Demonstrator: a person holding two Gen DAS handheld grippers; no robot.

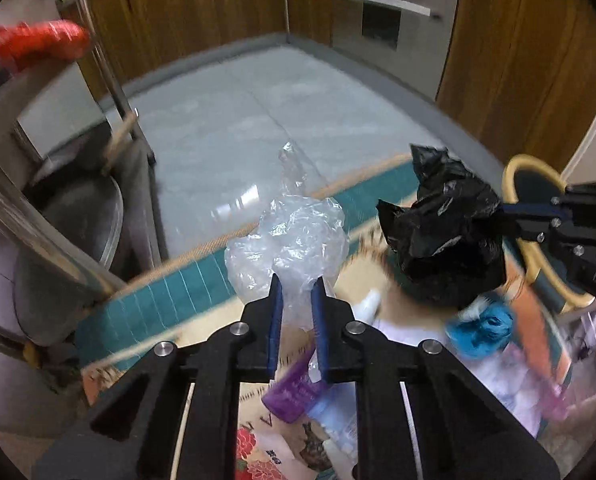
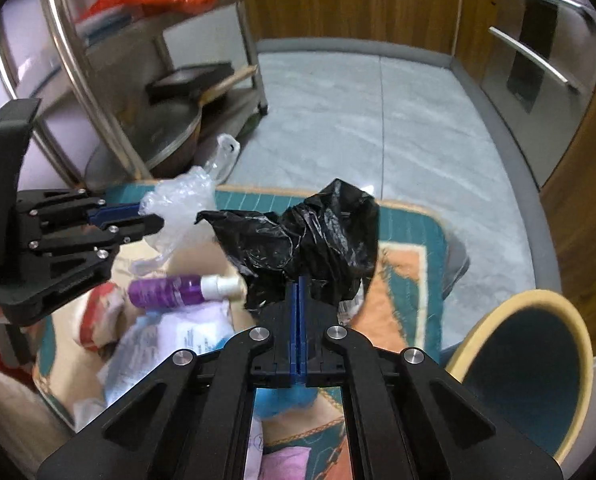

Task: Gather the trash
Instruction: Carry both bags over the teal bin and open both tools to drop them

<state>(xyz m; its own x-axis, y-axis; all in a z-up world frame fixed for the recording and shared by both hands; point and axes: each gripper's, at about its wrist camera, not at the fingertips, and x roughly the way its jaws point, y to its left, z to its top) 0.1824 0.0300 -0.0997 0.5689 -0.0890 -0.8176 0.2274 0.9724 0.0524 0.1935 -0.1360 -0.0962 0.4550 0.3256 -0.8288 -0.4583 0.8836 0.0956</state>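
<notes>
Beside the right gripper (image 2: 298, 280), clamped on the black bag (image 2: 318, 232), stands the bin (image 2: 530, 380); left gripper (image 1: 297, 280), pinching clear plastic (image 1: 290, 240), is farther off.

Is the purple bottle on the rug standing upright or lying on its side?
Lying on its side. In the right wrist view the purple bottle lies flat on the rug, its white cap pointing sideways toward the black plastic bag.

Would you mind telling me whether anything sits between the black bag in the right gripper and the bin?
Nothing visible does. The right gripper is shut on the black bag, and the open bin stands just right of it, with only rug between.
</notes>
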